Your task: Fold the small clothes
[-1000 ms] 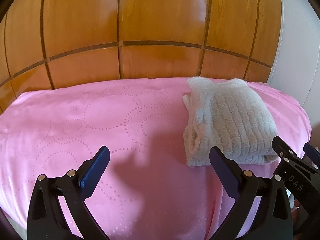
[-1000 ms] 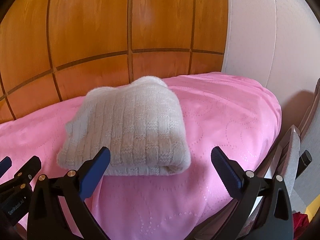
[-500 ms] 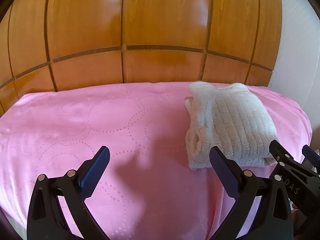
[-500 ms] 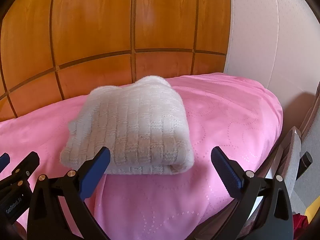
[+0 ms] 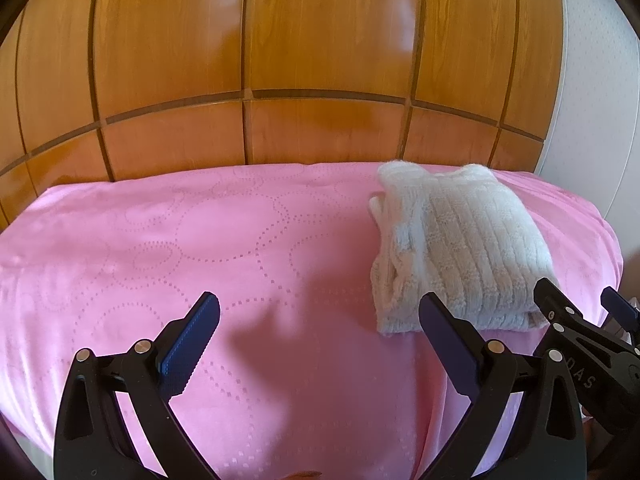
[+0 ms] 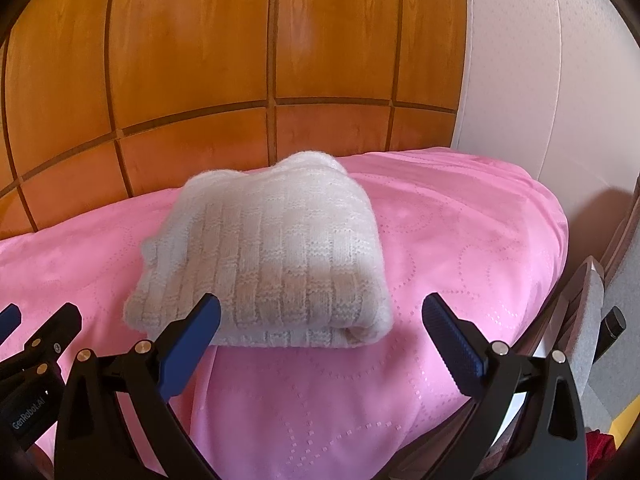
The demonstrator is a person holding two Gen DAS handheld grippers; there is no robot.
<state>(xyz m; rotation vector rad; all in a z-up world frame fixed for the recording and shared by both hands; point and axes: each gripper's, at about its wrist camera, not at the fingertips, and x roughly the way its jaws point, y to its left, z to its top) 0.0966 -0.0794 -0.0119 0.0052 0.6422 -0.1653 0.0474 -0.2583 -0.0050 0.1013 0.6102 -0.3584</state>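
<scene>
Both grippers drawn back slightly; left gripper (image 5: 318, 330), right gripper (image 6: 320, 330) spread wide, empty, level, near folded sweater (image 6: 272, 252).

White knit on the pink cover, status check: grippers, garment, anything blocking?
Left gripper open, empty. Right gripper open, empty, short of the white knit. Knit folded, resting on pink cover. Nothing blocking.

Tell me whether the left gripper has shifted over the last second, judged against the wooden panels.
Yes. In the left wrist view the wooden panels' horizontal seam sits lower than before, and more of the pink cover shows, so the left gripper has tilted upward or backed away slightly.
</scene>
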